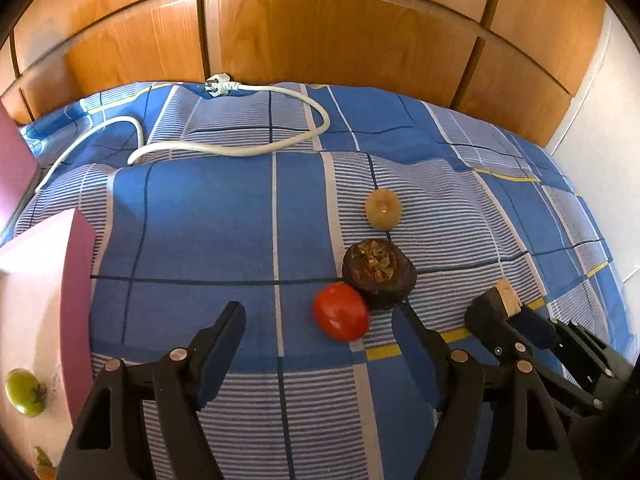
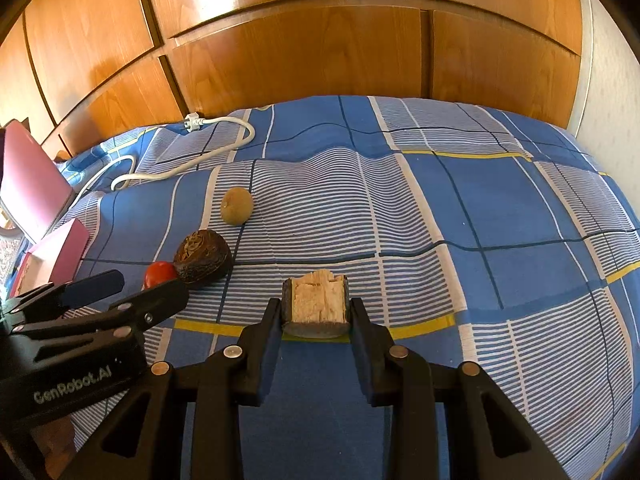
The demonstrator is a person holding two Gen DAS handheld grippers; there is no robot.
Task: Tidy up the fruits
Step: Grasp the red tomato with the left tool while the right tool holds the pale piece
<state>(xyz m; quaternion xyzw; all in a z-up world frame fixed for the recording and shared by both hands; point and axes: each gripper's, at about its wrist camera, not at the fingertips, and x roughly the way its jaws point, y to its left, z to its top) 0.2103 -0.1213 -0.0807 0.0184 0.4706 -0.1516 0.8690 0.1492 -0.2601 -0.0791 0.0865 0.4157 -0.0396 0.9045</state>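
Note:
A red tomato point(image 1: 341, 312) lies on the blue checked bedsheet point(image 1: 224, 208), touching a dark brown round fruit point(image 1: 379, 272). A tan kiwi point(image 1: 383, 208) lies just beyond them. My left gripper point(image 1: 320, 316) is open, its fingers either side of the tomato and a little short of it. My right gripper point(image 2: 314, 312) is shut on a cut chunk of pale-fleshed, dark-skinned fruit point(image 2: 316, 304); it shows in the left wrist view point(image 1: 505, 300) too. A pink box point(image 1: 36, 304) at the left holds a green tomato point(image 1: 25, 393).
A white power cord with plug point(image 1: 224, 148) loops across the far side of the bed. Wooden wardrobe doors point(image 1: 320, 32) stand behind the bed. A pink box lid point(image 2: 30, 184) stands at the far left. A white wall point(image 1: 604, 128) is at the right.

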